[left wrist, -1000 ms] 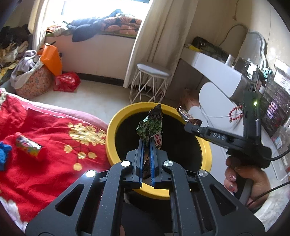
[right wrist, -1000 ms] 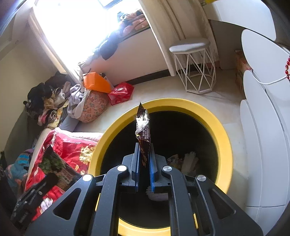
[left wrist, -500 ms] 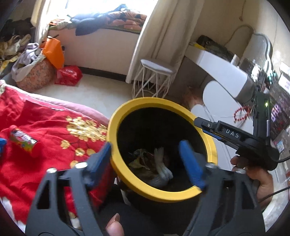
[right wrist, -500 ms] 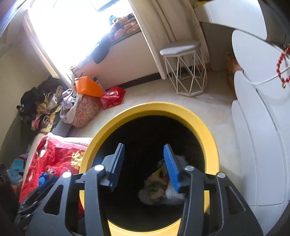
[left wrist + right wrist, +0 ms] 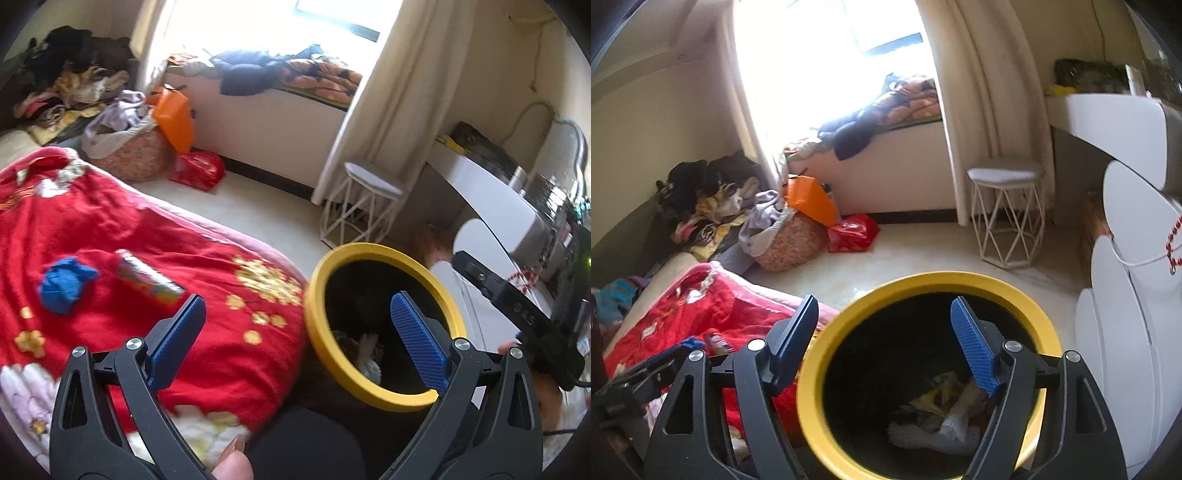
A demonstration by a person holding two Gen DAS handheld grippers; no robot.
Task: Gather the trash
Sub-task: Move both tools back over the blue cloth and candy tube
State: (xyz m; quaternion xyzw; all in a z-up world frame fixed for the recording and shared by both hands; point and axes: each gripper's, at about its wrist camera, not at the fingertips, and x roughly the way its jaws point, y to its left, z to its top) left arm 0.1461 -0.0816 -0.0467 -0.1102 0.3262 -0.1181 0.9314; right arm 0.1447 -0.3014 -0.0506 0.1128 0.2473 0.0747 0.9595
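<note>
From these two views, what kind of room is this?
Most likely a bedroom in a home: a bed with a red quilt, a window seat piled with bedding, and a white dressing table beside a stool.

The left tool [image 5: 295, 325] stands wide open and empty above the bed [image 5: 110, 229]. A blue crumpled wad [image 5: 64, 282] and colourful wrapper [image 5: 147, 277] lie near the bed's edge, beside the yellow-rimmed bin [image 5: 314, 317].
</note>
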